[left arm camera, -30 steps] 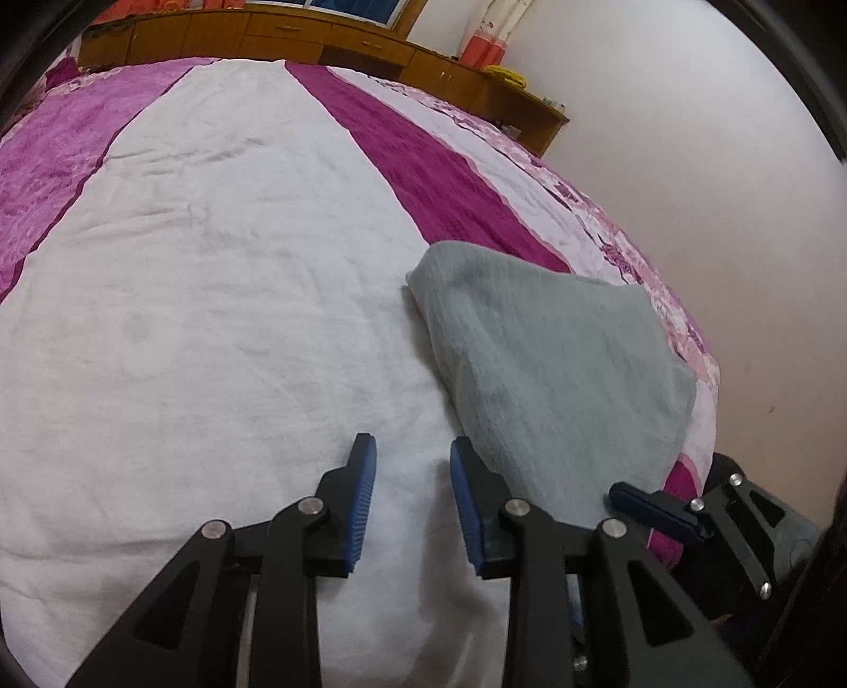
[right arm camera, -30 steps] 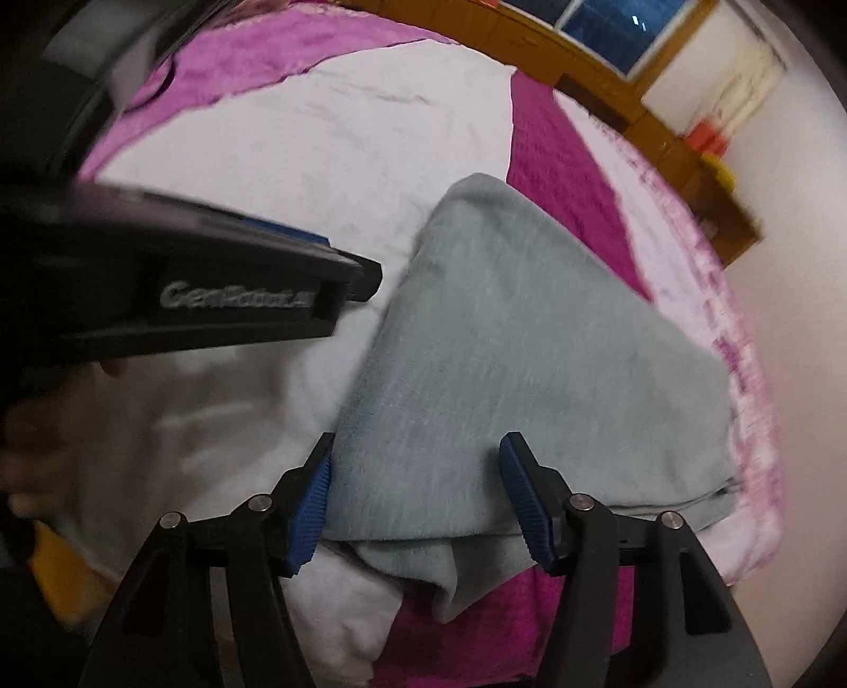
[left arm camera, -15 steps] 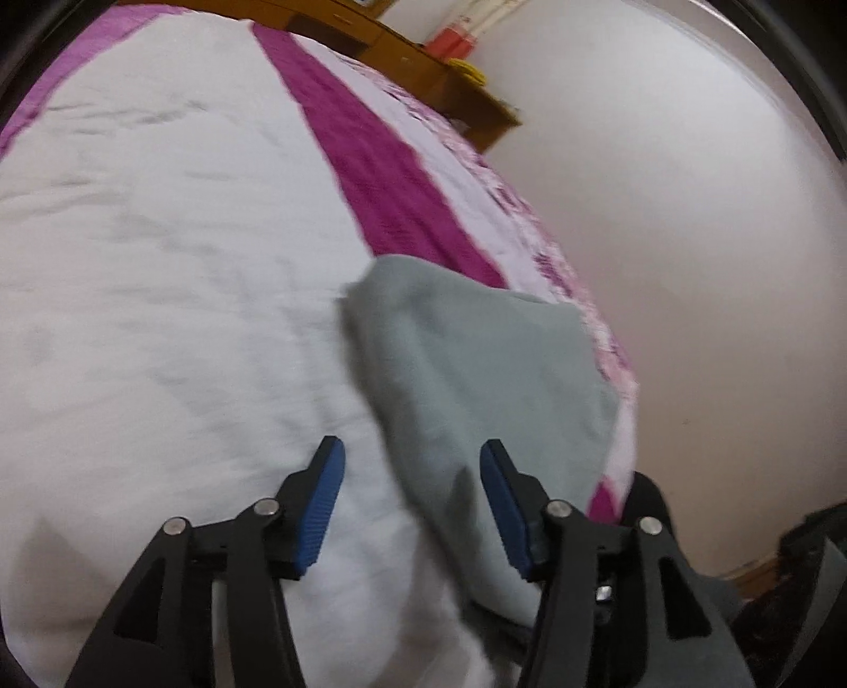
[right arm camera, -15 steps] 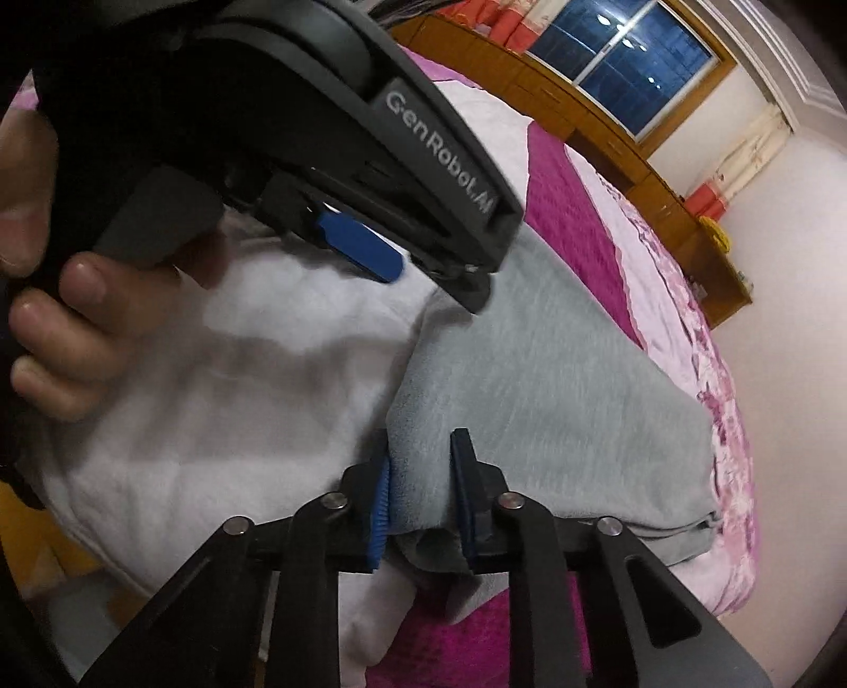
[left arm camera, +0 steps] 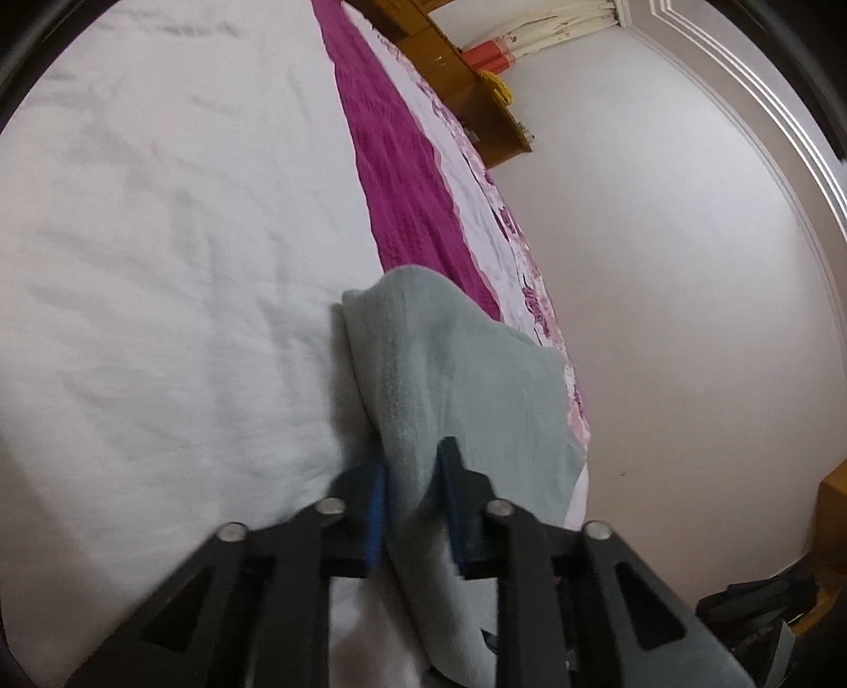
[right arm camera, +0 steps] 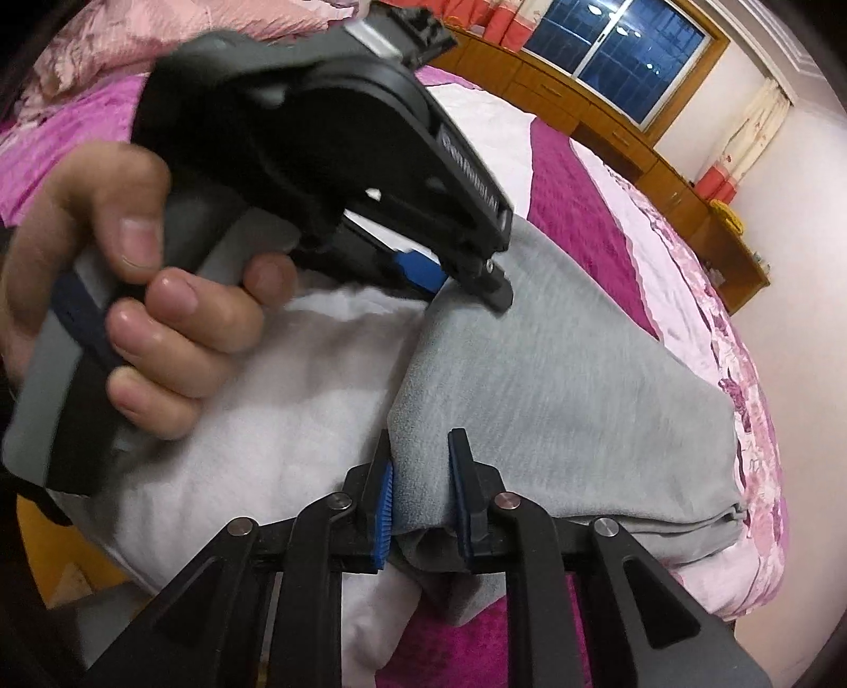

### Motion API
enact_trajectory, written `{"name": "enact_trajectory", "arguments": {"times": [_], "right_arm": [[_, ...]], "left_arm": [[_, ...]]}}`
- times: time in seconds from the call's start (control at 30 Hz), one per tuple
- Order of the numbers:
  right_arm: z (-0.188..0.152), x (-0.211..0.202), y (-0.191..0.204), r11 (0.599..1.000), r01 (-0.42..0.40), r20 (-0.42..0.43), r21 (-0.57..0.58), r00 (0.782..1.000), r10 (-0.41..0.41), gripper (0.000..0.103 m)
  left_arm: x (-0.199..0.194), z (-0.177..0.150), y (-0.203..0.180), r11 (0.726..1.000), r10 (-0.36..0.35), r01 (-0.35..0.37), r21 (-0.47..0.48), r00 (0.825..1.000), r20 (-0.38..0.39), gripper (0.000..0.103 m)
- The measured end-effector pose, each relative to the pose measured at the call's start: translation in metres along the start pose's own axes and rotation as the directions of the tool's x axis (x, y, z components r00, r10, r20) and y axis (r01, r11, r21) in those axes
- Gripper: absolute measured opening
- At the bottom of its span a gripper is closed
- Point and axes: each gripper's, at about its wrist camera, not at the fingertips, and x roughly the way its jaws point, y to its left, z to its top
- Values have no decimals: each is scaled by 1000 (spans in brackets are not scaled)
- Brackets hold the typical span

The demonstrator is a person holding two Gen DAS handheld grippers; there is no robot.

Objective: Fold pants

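Both tongs clamped on grey pants (right arm camera: 556, 381): left tongs (left arm camera: 410, 497), right tongs (right arm camera: 421, 497), on bed (left arm camera: 159, 264).

White raised lettering runs along the black plastic body of the left tongs (right arm camera: 479, 275); it looks like "GenRobot.AI", blurred here. Nothing else carries readable writing.

White and magenta bedspread (left arm camera: 159, 264); wooden cabinets (right arm camera: 624, 132) under a dark window (right arm camera: 619, 37).
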Motion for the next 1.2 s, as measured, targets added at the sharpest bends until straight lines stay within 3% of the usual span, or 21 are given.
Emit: {"name": "enact_trajectory", "arguments": {"times": [0.13,0.4,0.57,0.67,0.9,1.07,1.2], "right_arm": [[7,-5,-5,1000,-4,9,10,1000,4,8],[35,-23,2,999,-32,74,-36,997,35,7],[54,-31,29,990,-93,118,-106,987,106,7],[66,-33,55,978,-131,125,-164,980,152,7],[92,-40,118,930,-218,144,-294,952,269,7],[98,-39,140,899,-256,142,-355,936,323,7],[92,-26,136,900,-266,125,-346,937,325,7]], "left_arm": [[-7,0,6,997,-48,49,-59,999,22,11],[-46,5,-11,996,81,-85,41,994,77,10],[-92,5,-6,984,151,-162,74,979,138,10],[-123,-3,13,983,175,-182,27,969,172,10],[-208,-26,71,979,183,-153,-134,952,247,10],[-242,-42,83,956,276,-233,-178,922,272,10],[-229,-43,82,928,361,-322,-187,901,239,11]]}}
